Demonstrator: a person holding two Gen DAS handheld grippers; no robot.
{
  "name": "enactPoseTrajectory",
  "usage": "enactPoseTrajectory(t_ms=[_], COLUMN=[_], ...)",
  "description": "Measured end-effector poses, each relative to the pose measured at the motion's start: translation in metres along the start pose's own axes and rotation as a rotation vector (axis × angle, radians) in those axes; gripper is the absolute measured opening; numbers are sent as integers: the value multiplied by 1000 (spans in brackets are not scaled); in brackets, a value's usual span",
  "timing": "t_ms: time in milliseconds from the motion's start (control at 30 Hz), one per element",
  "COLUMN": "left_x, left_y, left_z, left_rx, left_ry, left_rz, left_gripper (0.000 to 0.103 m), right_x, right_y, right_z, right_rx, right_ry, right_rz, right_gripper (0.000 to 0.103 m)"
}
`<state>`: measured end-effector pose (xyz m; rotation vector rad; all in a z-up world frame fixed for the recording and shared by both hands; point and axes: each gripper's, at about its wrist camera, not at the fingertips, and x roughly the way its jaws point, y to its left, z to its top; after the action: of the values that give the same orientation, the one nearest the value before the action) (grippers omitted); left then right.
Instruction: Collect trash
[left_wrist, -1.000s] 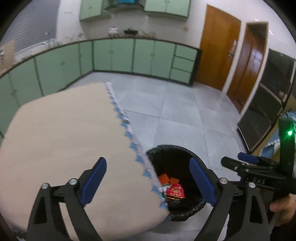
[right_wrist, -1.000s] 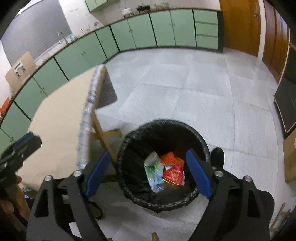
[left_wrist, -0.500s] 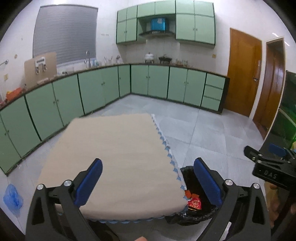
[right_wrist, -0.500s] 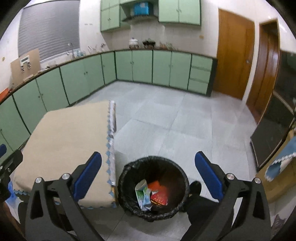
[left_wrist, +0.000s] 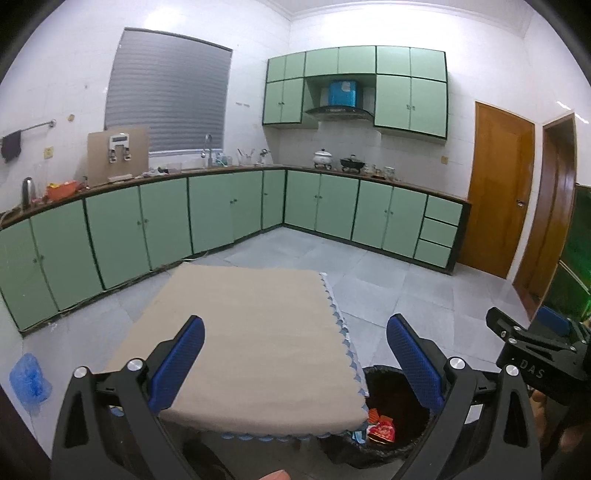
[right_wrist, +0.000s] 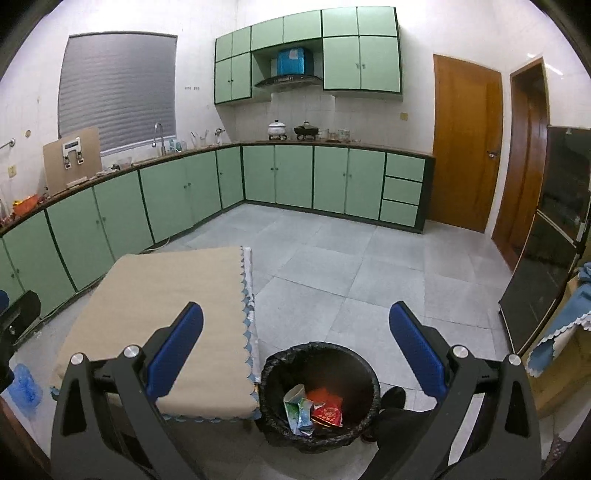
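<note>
Low in the right wrist view, the round black-bagged trash bin (right_wrist: 319, 395) shows its whole mouth: one crumpled white-and-green wrapper (right_wrist: 298, 406), one orange-red packet (right_wrist: 325, 396) and one red printed packet (right_wrist: 327, 415) lie inside. The left wrist view shows only part of that bin (left_wrist: 384, 435) at lower right, half hidden behind the corner of the beige cloth-covered surface (left_wrist: 255, 339), with the red printed packet (left_wrist: 382, 432) visible inside it.

The left gripper (left_wrist: 295, 363) has its two blue-padded fingers spread wide, holding nothing. The right gripper (right_wrist: 295, 358) is likewise spread and empty; in the left view its black body (left_wrist: 532, 354) pokes in from the right edge.

Only the left view shows the blue plastic bag (left_wrist: 27, 376) clearly on the grey tiled floor (left_wrist: 388, 280) at lower left. Only the right view shows the blue scalloped cloth (right_wrist: 561, 328) at the right edge and the dark glass cabinet (right_wrist: 546, 251).

The surface carries a scalloped blue-white trim along its edge, and the bin stands just beside its near right corner. Mint-green cabinets (right_wrist: 184, 195) line two walls, and two wooden doors (right_wrist: 465, 147) stand at right.
</note>
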<state>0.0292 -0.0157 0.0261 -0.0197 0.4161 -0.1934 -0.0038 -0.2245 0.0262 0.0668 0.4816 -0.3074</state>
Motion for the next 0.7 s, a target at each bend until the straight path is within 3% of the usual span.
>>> enactPoseTrajectory(t_ms=[333, 700], left_x=[-32, -29], left_y=[-8, 1], left_z=[-2, -3], left_rx=[25, -18], left_ry=[-58, -29], left_rz=[94, 140], left_gripper=[97, 97], right_x=[-23, -21], right_y=[4, 1], right_z=[-5, -9], right_rx=[7, 7], right_ry=[-33, -38], right_rz=[31, 40], right_gripper=[98, 98])
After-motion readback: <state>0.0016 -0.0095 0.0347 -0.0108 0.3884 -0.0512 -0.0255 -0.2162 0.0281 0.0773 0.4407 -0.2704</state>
